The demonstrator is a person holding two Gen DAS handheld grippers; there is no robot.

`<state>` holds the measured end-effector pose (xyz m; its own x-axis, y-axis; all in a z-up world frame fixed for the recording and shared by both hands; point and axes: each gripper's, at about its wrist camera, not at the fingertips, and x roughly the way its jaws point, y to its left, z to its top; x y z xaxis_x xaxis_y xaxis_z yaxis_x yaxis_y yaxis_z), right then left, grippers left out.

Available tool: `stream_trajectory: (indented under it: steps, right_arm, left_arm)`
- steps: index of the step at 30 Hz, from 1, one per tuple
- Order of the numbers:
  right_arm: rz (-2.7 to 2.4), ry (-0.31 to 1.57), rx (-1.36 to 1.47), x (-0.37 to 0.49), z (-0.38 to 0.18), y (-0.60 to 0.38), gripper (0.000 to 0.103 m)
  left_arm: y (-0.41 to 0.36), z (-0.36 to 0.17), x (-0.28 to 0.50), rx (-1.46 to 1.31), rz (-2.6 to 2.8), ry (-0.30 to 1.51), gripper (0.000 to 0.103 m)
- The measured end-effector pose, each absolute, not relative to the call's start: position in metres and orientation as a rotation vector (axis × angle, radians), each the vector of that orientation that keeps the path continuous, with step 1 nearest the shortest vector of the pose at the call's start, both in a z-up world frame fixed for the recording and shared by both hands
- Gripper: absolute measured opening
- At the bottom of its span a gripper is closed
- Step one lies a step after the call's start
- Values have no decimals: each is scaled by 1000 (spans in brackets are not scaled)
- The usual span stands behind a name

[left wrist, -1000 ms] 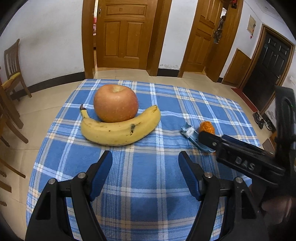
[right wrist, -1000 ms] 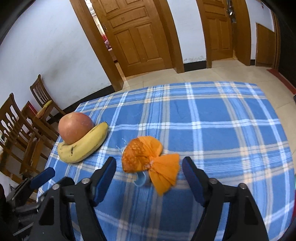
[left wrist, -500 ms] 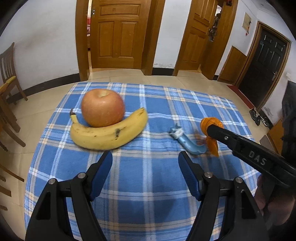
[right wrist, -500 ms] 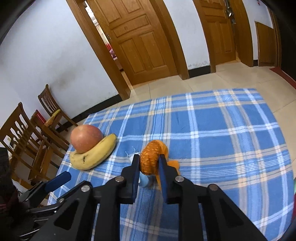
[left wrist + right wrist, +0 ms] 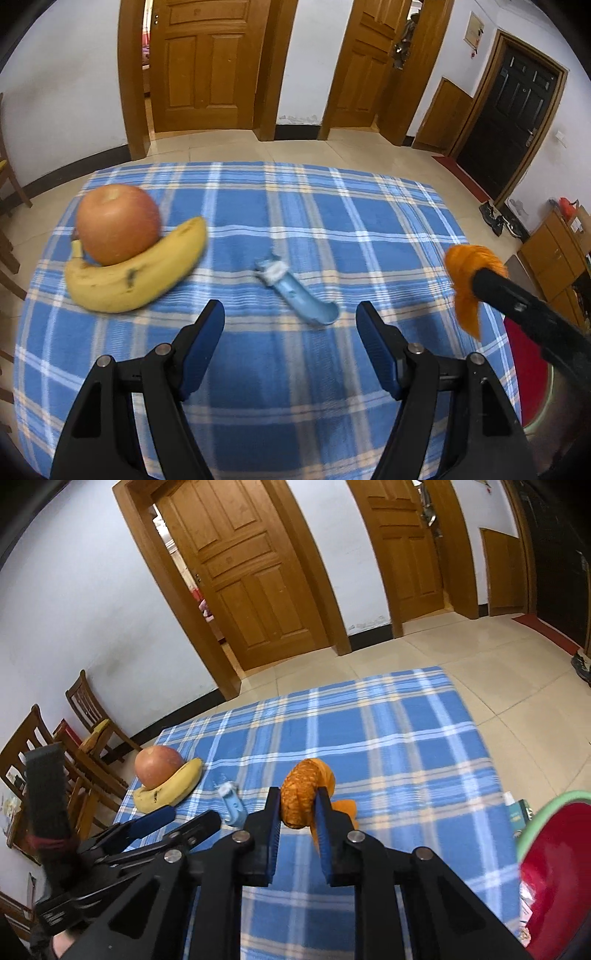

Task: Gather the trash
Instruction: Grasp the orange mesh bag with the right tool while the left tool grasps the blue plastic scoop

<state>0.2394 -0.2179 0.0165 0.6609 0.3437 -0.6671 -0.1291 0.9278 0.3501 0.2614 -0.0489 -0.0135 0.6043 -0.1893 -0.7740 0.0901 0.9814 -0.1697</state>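
Observation:
My right gripper is shut on an orange peel and holds it lifted above the blue plaid tablecloth; the peel also shows at the right in the left wrist view. A light blue wrapper scrap lies on the cloth just ahead of my open, empty left gripper; it also shows in the right wrist view. A red bin with a green rim sits at the lower right beside the table.
An apple rests against a banana on the left of the cloth. Wooden chairs stand to the left of the table. Wooden doors and tiled floor lie beyond the far edge.
My right gripper closed on the orange peel, lifted it off the cloth and carried it to the right. The blue scrap stays on the cloth. My left gripper stayed open.

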Motion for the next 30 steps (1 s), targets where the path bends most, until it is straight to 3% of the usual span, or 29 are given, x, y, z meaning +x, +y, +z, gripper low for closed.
stream_trajectory:
  steps: [4, 7, 14, 15, 30]
  right_arm:
    - [248, 795, 293, 229, 21, -236, 20]
    - [238, 790, 300, 222, 23, -246, 20]
    - [216, 780, 319, 207, 24, -267, 20]
    - [213, 780, 321, 206, 24, -270, 20]
    - [148, 769, 363, 167, 21, -302, 20]
  left_arm:
    - [-64, -22, 268, -90, -161, 925, 70]
    - [-71, -30, 272, -75, -147, 936, 60]
    - [-71, -40, 275, -82, -130, 947, 20]
    - [-69, -41, 276, -92, -137, 950, 18]
    - [-95, -10, 231, -74, -270, 886, 18]
